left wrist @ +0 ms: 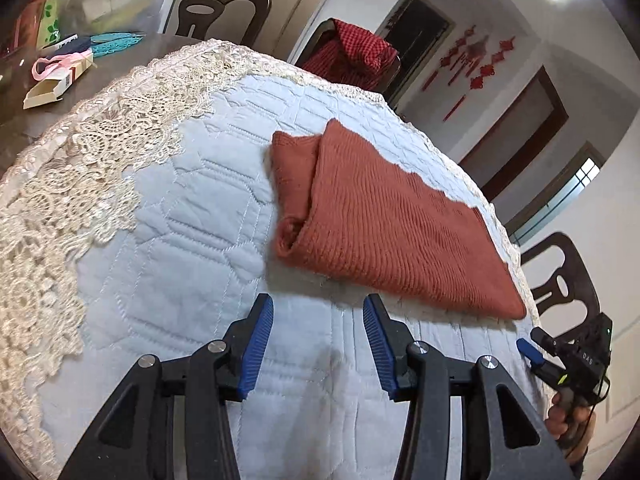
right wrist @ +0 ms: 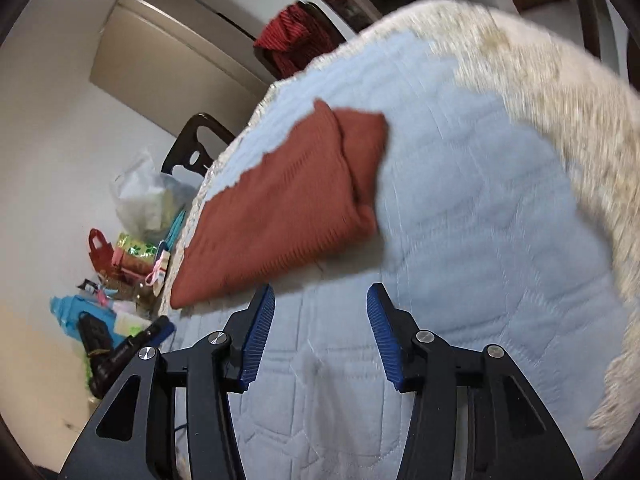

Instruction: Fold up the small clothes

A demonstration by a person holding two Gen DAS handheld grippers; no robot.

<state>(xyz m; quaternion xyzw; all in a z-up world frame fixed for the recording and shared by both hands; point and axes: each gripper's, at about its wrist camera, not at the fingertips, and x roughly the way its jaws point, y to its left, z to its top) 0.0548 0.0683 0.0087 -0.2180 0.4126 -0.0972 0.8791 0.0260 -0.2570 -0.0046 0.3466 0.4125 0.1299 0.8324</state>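
Left wrist view taken low over worktop (left wrist: 180, 208), aimed along own tongs (left wrist: 318, 344), tilted down. Right wrist view likewise, blurred. Rust knit garment (left wrist: 384, 220) and quilted cover (right wrist: 460, 208) shared; right tongs (left wrist: 530, 354) seen at right edge.

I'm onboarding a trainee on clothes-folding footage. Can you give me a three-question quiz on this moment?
1. True or false: the left gripper is clamped on the rust-red knitted garment.
2. Multiple choice: what does the garment lie on? A) bare wood B) a pale quilted cloth C) a chair seat
3. Fill in: a red checked cloth hangs over a ____ behind the table.

Key:
1. False. Both its jaws and those of the right gripper stand apart with nothing between them.
2. B
3. chair
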